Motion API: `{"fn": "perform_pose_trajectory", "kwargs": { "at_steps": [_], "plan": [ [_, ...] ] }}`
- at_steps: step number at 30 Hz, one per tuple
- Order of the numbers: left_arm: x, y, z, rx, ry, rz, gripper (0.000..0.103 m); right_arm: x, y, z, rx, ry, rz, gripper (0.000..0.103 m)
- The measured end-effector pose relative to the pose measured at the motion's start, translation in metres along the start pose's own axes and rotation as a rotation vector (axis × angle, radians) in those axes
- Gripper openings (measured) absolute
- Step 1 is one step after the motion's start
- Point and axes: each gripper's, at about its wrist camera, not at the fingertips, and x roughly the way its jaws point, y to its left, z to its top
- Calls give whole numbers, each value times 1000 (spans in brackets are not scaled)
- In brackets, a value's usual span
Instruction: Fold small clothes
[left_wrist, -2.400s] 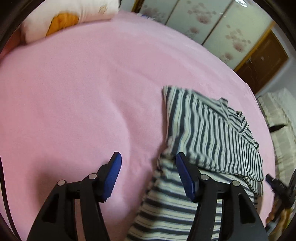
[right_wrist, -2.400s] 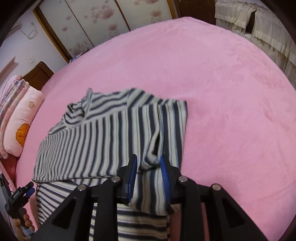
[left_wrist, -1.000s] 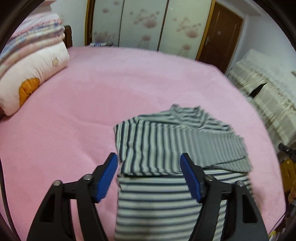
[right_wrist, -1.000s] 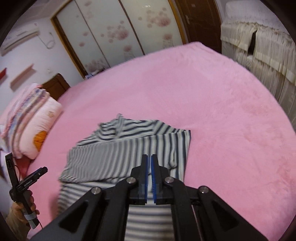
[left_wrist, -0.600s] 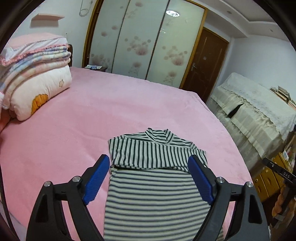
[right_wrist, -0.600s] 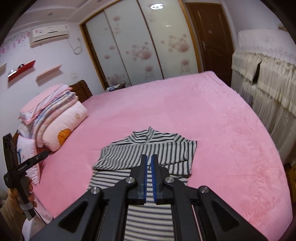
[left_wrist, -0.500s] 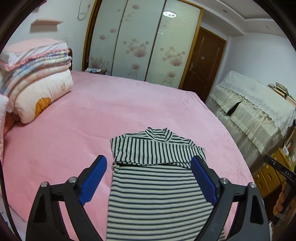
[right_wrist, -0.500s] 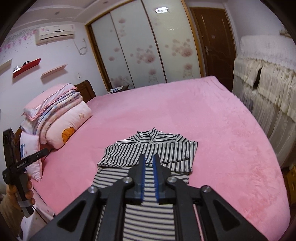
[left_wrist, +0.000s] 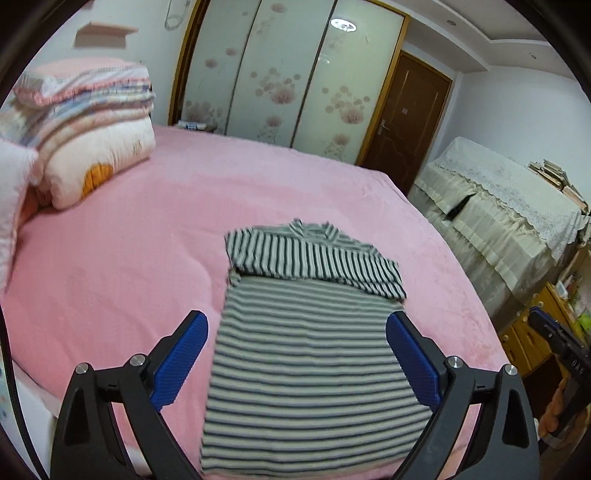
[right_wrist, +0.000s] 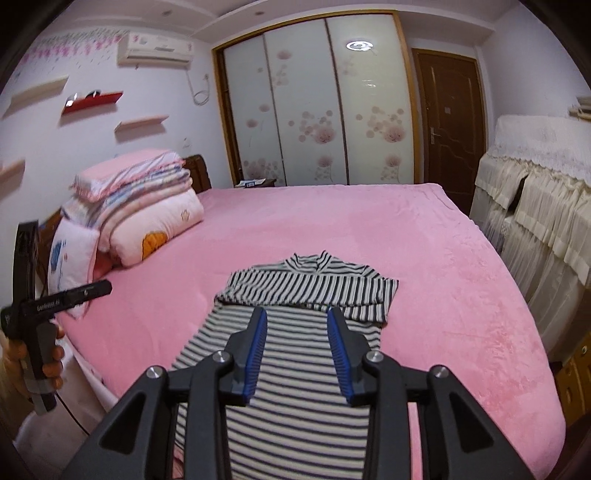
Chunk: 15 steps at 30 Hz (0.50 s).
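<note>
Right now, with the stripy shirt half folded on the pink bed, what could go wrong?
The striped shirt lies close to the near edge of the pink bed, so lifting its hem could drag it off. The folded sleeves rest loose on top and may slip open. Both the left gripper and right gripper hang empty above it, jaws just opening, so a grab might miss.

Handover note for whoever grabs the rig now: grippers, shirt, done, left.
Left gripper: open wide, empty, held above the shirt; its jaws have just been opening.
Right gripper: open, nothing between the fingers; jaws have just been opening.
Striped shirt: flat on the pink bed, collar at the far end.
Done: both sleeves folded across the chest.
Left: fold the near hem up toward the collar.
</note>
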Motion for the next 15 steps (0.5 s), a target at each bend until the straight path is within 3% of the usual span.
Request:
{"fn": "perform_pose_trajectory", "kwargs": {
  "at_steps": [6,10,15],
  "plan": [
    [4,11,-39,-14,29,-9,97,-5,16,-34,-65,2,1,34],
    [14,12,-68,-1,73,29,97,1,20,-56,-67,32,19,34],
    [29,21,-103,-27,143,0,97,9,19,-80,-44,82,47,34]
  ]
}}
